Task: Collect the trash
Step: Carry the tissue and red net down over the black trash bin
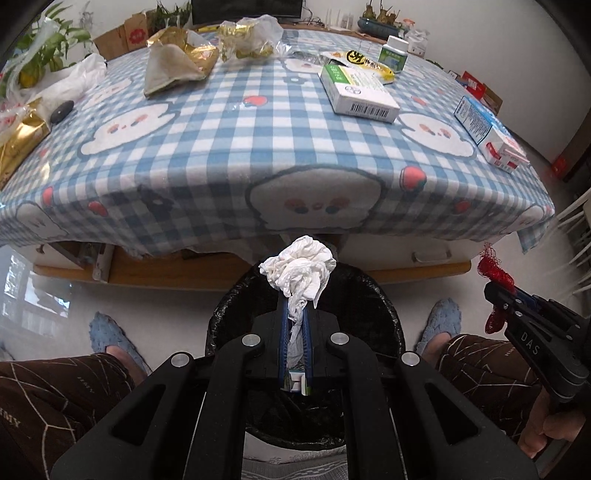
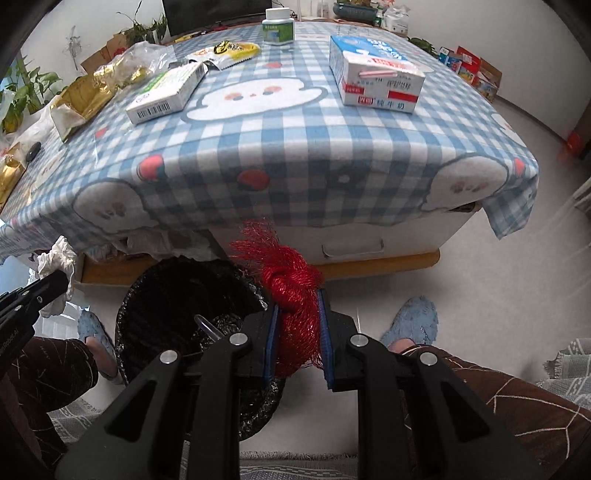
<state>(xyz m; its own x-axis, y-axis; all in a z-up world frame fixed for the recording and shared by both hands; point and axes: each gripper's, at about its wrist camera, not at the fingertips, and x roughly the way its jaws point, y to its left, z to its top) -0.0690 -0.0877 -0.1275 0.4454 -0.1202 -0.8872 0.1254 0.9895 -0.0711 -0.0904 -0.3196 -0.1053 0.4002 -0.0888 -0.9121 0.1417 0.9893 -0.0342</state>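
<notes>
My left gripper (image 1: 294, 306) is shut on a crumpled white tissue (image 1: 301, 271), held over a bin lined with a black bag (image 1: 384, 314) on the floor. My right gripper (image 2: 297, 306) is shut on a bunched red mesh net (image 2: 295, 291), just right of the bin (image 2: 177, 284). In the left wrist view the right gripper (image 1: 496, 295) with the red net (image 1: 495, 271) shows at the right edge. The tissue (image 2: 55, 262) and left gripper (image 2: 64, 282) appear at the left edge of the right wrist view.
A table under a blue checked cloth (image 1: 221, 147) stands beyond the bin, bearing a green-white box (image 1: 356, 92), a milk carton (image 2: 373, 75), a pill bottle (image 2: 279, 26), a yellow packet (image 1: 365, 61) and gold wrappers (image 1: 181, 48). A person's knees and blue slippers (image 1: 110, 336) flank the bin.
</notes>
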